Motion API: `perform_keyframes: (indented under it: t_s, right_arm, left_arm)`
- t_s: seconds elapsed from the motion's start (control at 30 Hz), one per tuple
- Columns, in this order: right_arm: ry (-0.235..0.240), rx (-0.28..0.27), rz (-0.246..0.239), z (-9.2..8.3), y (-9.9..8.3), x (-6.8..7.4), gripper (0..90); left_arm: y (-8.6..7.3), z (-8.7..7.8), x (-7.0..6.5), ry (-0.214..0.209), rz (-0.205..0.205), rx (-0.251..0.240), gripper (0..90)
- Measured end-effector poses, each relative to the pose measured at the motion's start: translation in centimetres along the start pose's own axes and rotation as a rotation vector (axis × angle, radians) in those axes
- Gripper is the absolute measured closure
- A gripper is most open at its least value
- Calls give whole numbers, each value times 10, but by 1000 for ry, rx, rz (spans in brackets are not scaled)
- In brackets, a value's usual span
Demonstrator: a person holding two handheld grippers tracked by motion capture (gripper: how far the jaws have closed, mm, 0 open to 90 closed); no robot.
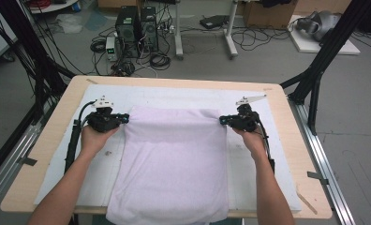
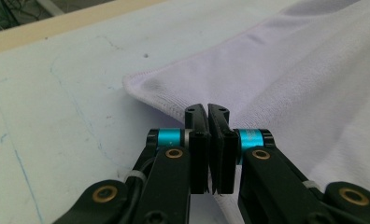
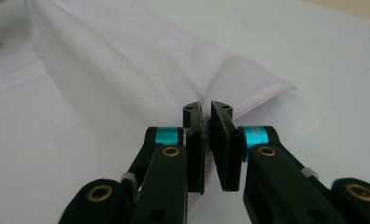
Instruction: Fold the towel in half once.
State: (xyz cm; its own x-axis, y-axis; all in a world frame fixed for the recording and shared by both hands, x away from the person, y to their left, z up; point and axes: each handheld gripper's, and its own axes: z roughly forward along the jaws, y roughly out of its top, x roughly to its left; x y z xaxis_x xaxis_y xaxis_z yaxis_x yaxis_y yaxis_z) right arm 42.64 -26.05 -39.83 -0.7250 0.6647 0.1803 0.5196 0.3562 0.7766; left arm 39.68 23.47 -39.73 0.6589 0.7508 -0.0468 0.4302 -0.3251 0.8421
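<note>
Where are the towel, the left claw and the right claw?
towel [image 1: 172, 159], high view, middle of the cloth.
left claw [image 1: 126, 118], high view, tips at the towel's corner.
right claw [image 1: 222, 120], high view, tips at the opposite corner.

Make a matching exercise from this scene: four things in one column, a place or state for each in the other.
Things:
1. left gripper
2. right gripper
3. towel
4. computer towers

Places or states:
A. on the floor beyond the table
B. shut on the towel's far left corner
C. spread on the mat, hanging over the near edge
D. shut on the towel's far right corner

Pairs: 1-B, 2-D, 3-C, 4-A
</note>
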Motion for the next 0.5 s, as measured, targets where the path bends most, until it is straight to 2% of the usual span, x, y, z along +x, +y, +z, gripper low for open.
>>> perform_keyframes:
  t_s: [0.07,0.13,0.17,0.23,0.3,0.37,0.4,0.47,0.5]
  right_arm:
    - [17,8,-36,-11,0,13,843]
    - [52,-11,-42,-22,-5,25,843]
    - [58,2,-46,-24,-8,30,843]
    - [70,15,-65,-31,-21,43,843]
    - [90,36,-66,-34,-35,51,841]
    - [97,56,-63,-33,-48,55,832]
    - [106,69,-52,-33,-54,56,810]
    - [94,101,-40,-32,-62,57,694]
    - [92,97,-33,-33,-63,55,660]
  left_arm:
    - [-2,-10,-8,-13,24,0,867]
    - [-8,-19,-16,-18,48,3,867]
    - [-13,-23,-20,-25,57,7,867]
    - [-25,-31,-30,-41,82,30,866]
    - [-37,-37,-38,-66,73,40,864]
    - [-46,-40,-45,-84,85,69,849]
    - [-49,-41,-48,-95,91,88,800]
    - [-50,-44,-48,-99,84,84,669]
    - [-49,-45,-47,-96,76,73,632]
